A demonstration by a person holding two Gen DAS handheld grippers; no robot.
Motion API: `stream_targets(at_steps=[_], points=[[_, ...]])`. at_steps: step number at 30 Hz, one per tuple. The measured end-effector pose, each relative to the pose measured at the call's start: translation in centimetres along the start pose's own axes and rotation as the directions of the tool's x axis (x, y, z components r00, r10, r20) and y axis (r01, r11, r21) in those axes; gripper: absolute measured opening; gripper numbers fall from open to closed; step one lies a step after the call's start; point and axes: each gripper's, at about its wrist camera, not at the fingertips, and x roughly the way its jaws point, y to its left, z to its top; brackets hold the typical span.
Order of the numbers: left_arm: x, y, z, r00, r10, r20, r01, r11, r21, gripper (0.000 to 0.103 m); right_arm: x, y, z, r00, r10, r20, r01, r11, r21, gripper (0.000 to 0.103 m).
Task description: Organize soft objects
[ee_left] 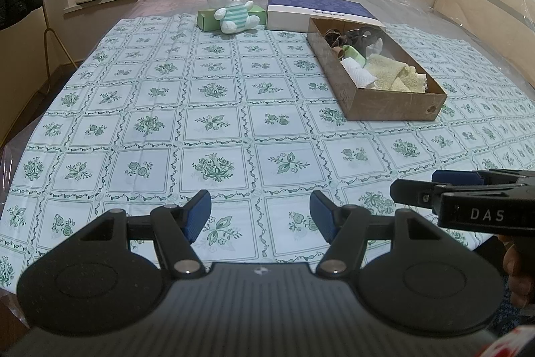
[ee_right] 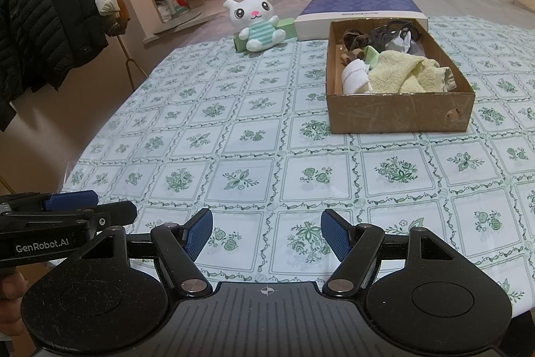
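Soft things first: the cardboard box (ee_right: 399,112) sits at about one o'clock from my right tongs, and it's already loaded with a cream towel (ee_right: 398,74), a rolled white cloth (ee_right: 355,76) and a tangle of dark and brown fabric pieces (ee_right: 378,34) at its far end. Nothing soft is loose on the patterned tablecloth (ee_right: 234,139) around it, so I judge the packing mostly done. The one thing still out is the plush bunny (ee_right: 255,22), up at twelve o'clock, leaning against a green box (ee_left: 209,19) with the blue-and-white box (ee_right: 361,14) just beside it. Whether the bunny belongs in the carton I can't say; if it does, that's what's left. Now my hands: my left gripper (ee_left: 260,216) hangs over the near edge of the cloth, angled down, jaws wide with nothing between them. My right gripper (ee_right: 266,233) sits alongside it at three o'clock, same downward tilt, jaws equally wide and empty, well apart from the carton.
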Motion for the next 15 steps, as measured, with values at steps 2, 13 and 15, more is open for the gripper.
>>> stream_targets(at_steps=[2,13,15], points=[[-0.01,-0.01,0.03,1.000,0.001,0.000,-0.001,1.000,0.001,0.063,0.01,-0.01,0.00,1.000,0.000,0.000,0.000,1.000,-0.001,0.071],[0.03,0.03,0.04,1.000,0.000,0.000,0.000,1.000,0.000,0.063,0.05,-0.08,-0.02,1.000,-0.002,-0.003,0.002,1.000,0.000,0.071],[0.04,0.03,0.04,1.000,0.001,0.000,-0.001,1.000,0.001,0.063,0.11,-0.11,0.02,1.000,-0.002,-0.004,0.002,1.000,0.001,0.071]])
